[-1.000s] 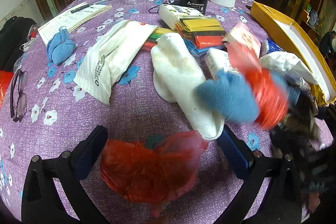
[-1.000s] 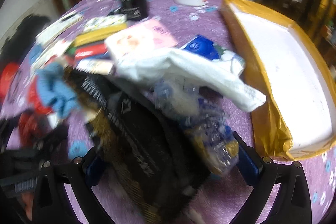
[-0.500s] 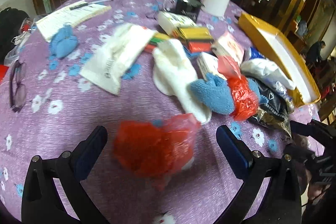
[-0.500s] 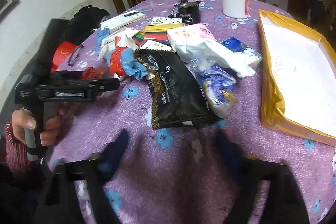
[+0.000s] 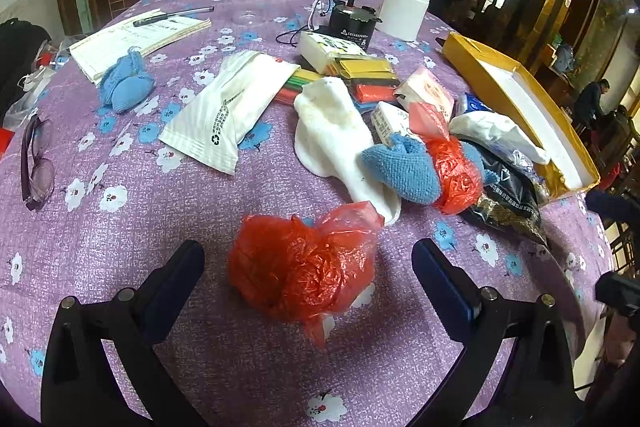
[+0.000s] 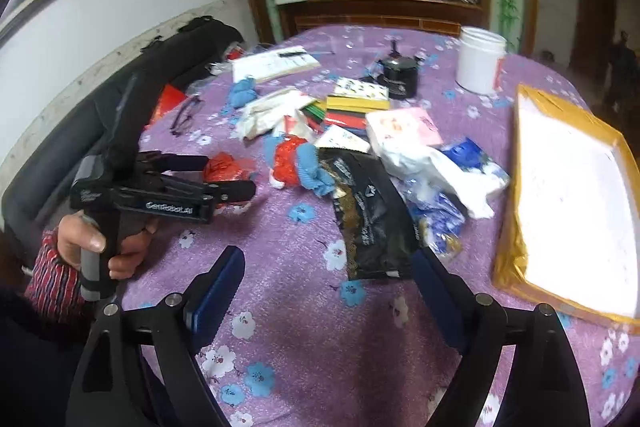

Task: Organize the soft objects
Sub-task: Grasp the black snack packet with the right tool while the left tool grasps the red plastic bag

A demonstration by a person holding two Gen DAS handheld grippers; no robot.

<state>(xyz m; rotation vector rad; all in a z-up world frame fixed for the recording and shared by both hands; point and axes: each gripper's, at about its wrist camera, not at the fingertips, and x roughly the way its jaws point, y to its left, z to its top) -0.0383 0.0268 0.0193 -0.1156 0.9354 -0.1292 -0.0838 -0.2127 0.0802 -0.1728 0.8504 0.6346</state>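
A crumpled red plastic bag [image 5: 304, 267] lies on the purple flowered tablecloth between the fingers of my left gripper [image 5: 308, 267], which is open around it without touching. Beyond it lie a white sock [image 5: 336, 143], a blue cloth [image 5: 404, 167] wrapped with another red bag [image 5: 456, 171], and a second blue cloth [image 5: 124, 87] at the far left. My right gripper [image 6: 328, 287] is open and empty, held above the table's near edge. The left gripper also shows in the right wrist view [image 6: 224, 175] by the red bag [image 6: 224, 165].
A yellow-rimmed white tray [image 6: 568, 203] sits at the right. A black packet [image 6: 372, 215], white bags [image 6: 432, 159], tissue packs [image 6: 400, 127], coloured pads [image 5: 368, 75], a white jar [image 5: 404, 7], a notebook [image 5: 136, 35] and glasses [image 5: 36, 159] crowd the table.
My right gripper let go of the blue cloth and red bag bundle beside the sock and pulled back and up from the table. The left gripper drew back slightly; the red bag still sits between its fingers.
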